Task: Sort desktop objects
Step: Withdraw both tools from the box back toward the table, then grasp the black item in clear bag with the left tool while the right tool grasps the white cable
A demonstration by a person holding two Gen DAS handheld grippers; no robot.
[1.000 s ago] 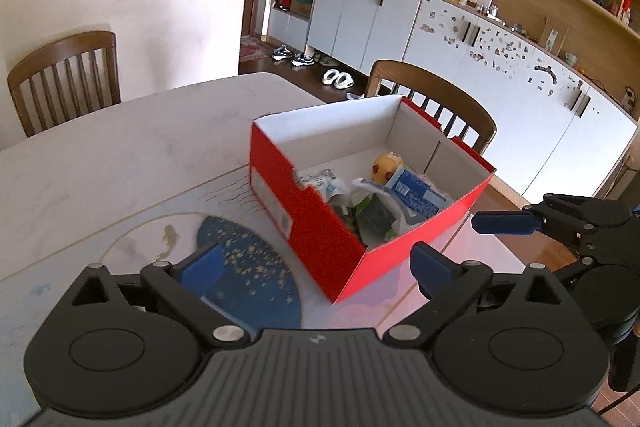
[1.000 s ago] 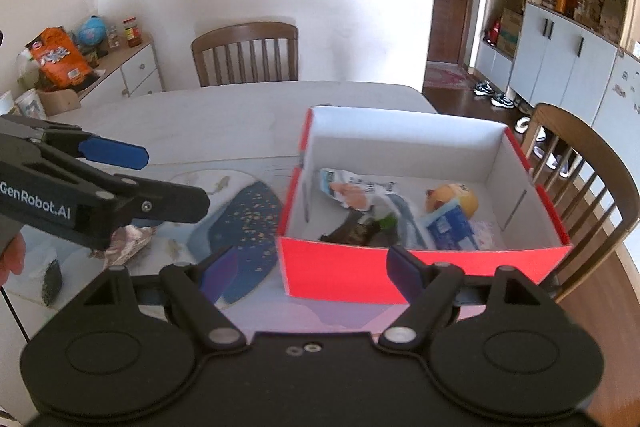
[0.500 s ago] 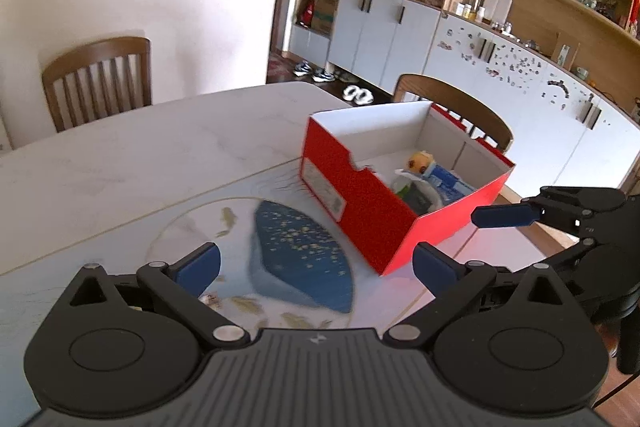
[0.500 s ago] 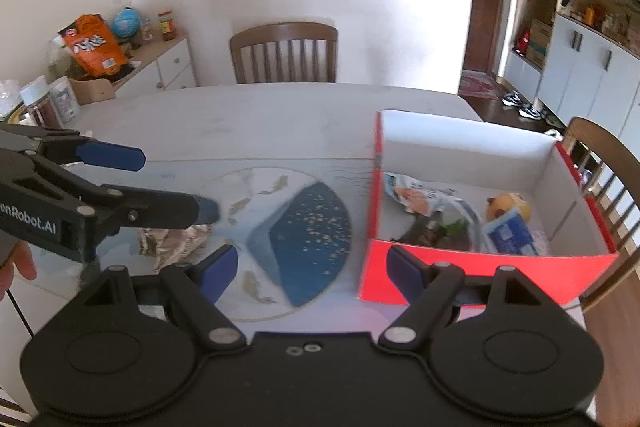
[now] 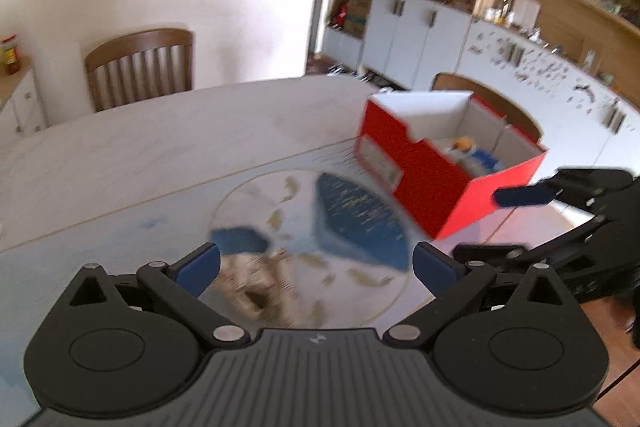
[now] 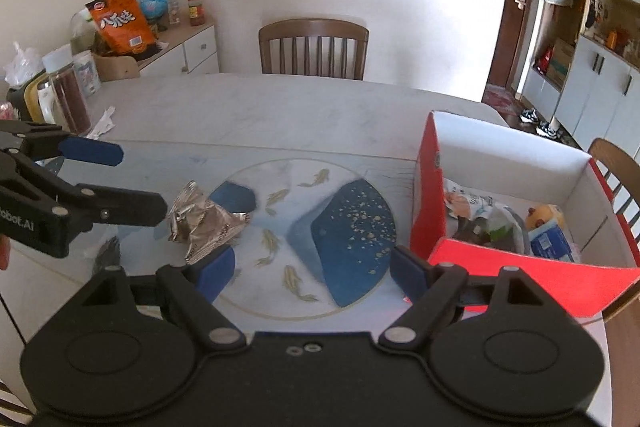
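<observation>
A crumpled silver foil wrapper (image 6: 204, 223) lies on the printed table mat, left of the blue patch. It shows blurred just below and between the fingers of my left gripper (image 5: 316, 267), which is open and holds nothing. In the right wrist view the left gripper (image 6: 128, 183) reaches in from the left, its lower finger close beside the wrapper. My right gripper (image 6: 312, 269) is empty and its jaws are opening; it hovers over the mat near the table's front edge. The red box (image 6: 520, 267) on the right holds wrappers, a blue packet and an orange toy. The red box (image 5: 424, 179) shows beyond the right gripper (image 5: 500, 223).
A tall jar (image 6: 72, 95) and a scrap of white paper (image 6: 104, 121) sit at the table's far left. A small dark scrap (image 6: 106, 253) lies near the left edge. Wooden chairs (image 6: 314, 47) stand behind and right of the table. A sideboard (image 6: 188, 47) carries snacks and jars.
Both grippers have moved left, away from the red box, which has slid to the right in both views. The foil wrapper has come into view under the left gripper.
</observation>
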